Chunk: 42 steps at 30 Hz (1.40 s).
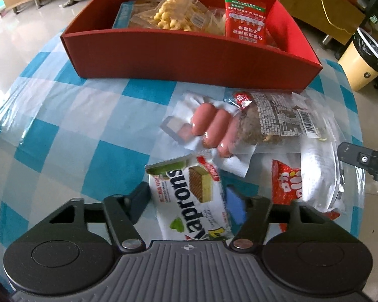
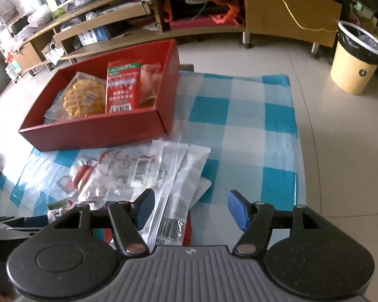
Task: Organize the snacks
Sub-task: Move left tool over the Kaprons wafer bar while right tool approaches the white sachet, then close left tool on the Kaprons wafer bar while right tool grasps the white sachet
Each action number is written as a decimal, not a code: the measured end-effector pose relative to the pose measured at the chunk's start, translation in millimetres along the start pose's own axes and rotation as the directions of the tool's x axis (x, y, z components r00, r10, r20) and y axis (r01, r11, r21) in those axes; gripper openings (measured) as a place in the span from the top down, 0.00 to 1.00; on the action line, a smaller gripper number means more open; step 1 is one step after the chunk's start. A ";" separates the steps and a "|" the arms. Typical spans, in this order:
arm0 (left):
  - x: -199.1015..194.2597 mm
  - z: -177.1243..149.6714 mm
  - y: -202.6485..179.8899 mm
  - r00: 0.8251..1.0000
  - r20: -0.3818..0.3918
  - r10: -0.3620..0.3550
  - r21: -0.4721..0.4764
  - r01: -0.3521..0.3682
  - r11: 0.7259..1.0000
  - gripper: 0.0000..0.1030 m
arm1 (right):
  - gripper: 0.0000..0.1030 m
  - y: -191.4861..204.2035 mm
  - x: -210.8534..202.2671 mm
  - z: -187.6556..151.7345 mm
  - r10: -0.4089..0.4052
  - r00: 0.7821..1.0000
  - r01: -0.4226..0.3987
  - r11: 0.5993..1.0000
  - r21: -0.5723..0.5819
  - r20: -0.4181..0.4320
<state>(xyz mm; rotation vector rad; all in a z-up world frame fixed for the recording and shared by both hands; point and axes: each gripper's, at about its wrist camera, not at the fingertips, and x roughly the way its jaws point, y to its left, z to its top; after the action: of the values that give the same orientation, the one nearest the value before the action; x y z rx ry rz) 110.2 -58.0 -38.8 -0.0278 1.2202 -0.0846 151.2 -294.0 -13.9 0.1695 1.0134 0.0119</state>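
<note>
A red box (image 1: 189, 58) at the table's far side holds a yellow snack bag (image 1: 176, 12) and a red packet (image 1: 245, 17); the box also shows in the right wrist view (image 2: 95, 130). Loose snacks lie in front of it: a sausage pack (image 1: 211, 125), a brown grain bar (image 1: 272, 123), a red candy bag (image 1: 287, 186). My left gripper (image 1: 189, 201) has its jaws around a white-green wafer pack (image 1: 191, 201), fingers touching its sides. My right gripper (image 2: 191, 209) is open and empty above clear wrappers (image 2: 179, 176).
The table has a blue-and-white checked cloth (image 2: 252, 125) under plastic. A cream waste bin (image 2: 355, 60) stands on the floor at the right. A low wooden shelf unit (image 2: 163, 12) runs behind. My right gripper's finger shows at the left wrist view's right edge (image 1: 360, 158).
</note>
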 end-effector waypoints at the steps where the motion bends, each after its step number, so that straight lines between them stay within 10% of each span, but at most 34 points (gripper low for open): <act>1: -0.9 -0.7 1.3 1.000 -0.002 -0.003 0.003 0.003 1.000 0.35 | 0.38 -0.1 1.8 -1.0 0.004 1.000 -0.004 1.000 0.004 -0.006; 14: 0.4 -2.5 6.2 1.000 -0.013 0.002 0.039 -0.001 0.999 0.27 | 0.30 25.2 32.5 -6.2 0.063 0.995 -0.064 0.998 -0.011 -0.071; 28: -13.6 -16.1 21.3 1.000 -0.020 -0.011 0.044 0.012 0.999 0.36 | 0.52 31.7 -20.7 -46.1 0.048 0.999 -0.050 0.994 -0.096 -0.020; 37: -15.4 -34.8 26.6 1.000 -0.019 0.025 0.056 -0.024 0.998 0.14 | 0.52 69.9 -27.9 -89.5 0.085 0.994 -0.099 0.976 -0.196 -0.074; 42: -6.8 -35.9 29.5 0.998 -0.039 0.042 0.045 -0.041 0.998 0.10 | 0.43 53.5 -19.3 -84.9 0.114 0.988 -0.119 0.991 -0.052 -0.102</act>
<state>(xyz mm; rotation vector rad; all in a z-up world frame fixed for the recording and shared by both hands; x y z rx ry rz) 75.6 -27.1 -46.8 0.0381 1.2584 -0.0762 72.8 -231.4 -33.7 0.1764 1.0993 0.1575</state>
